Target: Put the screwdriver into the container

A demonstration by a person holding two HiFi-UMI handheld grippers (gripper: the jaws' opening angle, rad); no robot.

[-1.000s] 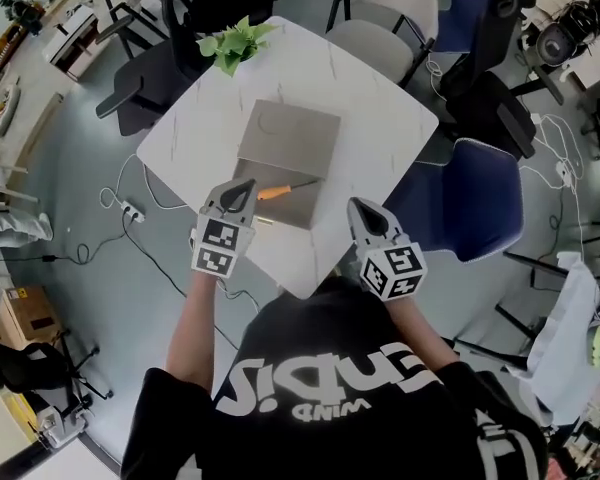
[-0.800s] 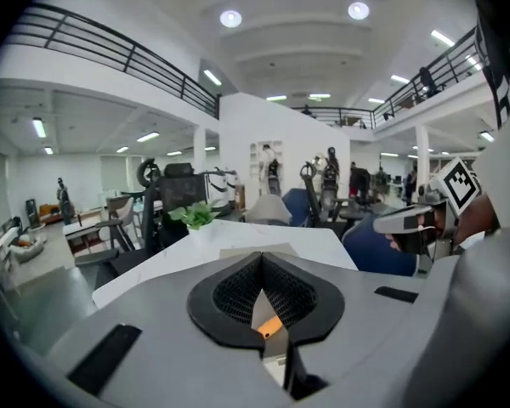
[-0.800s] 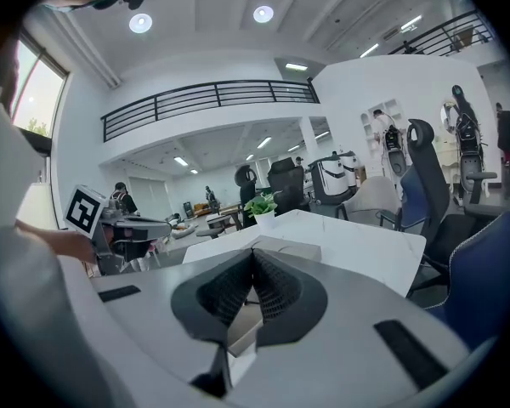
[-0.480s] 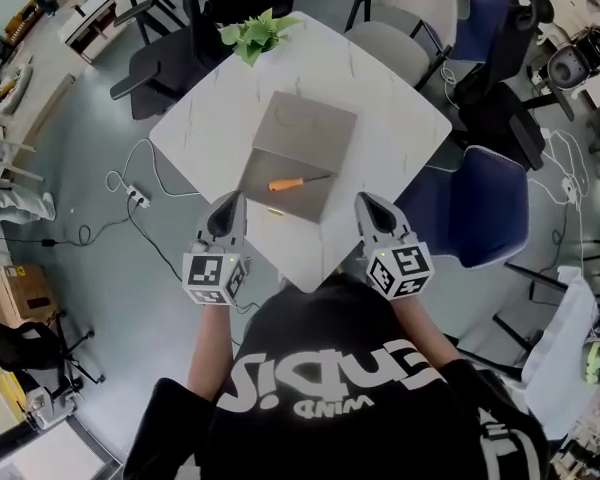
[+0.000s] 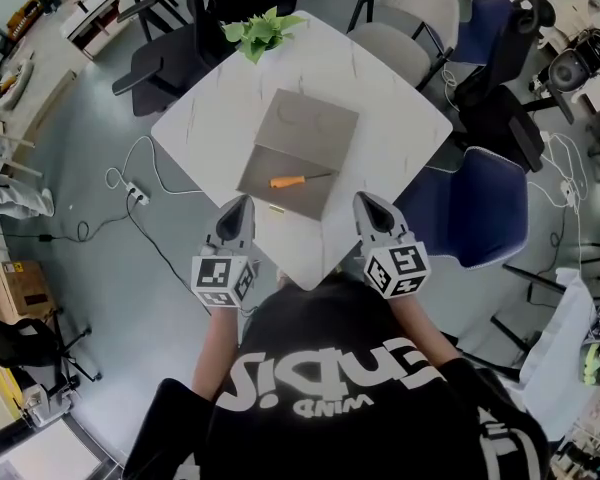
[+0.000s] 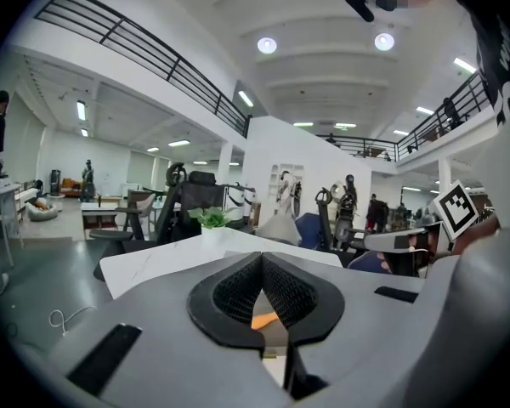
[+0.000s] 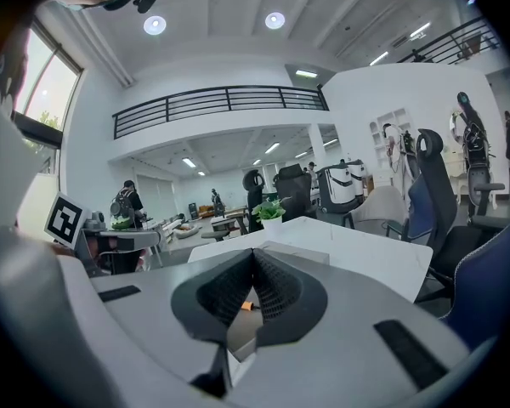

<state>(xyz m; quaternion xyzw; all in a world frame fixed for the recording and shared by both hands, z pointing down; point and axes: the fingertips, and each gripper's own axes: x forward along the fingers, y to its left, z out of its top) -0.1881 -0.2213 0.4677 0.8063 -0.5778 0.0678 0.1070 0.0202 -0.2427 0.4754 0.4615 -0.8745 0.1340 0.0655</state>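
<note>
One screwdriver (image 5: 298, 179), beyond left claw (image 5: 242, 202), right claw (image 5: 363, 200)

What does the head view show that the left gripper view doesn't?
Head view only: the whole screwdriver lying on the container's near half, with the left tongs and right tongs at the table's near edge. Left gripper view only: the left tongs shut and empty, ceiling lights, a balcony rail. Both: the orange handle and the plant.
</note>
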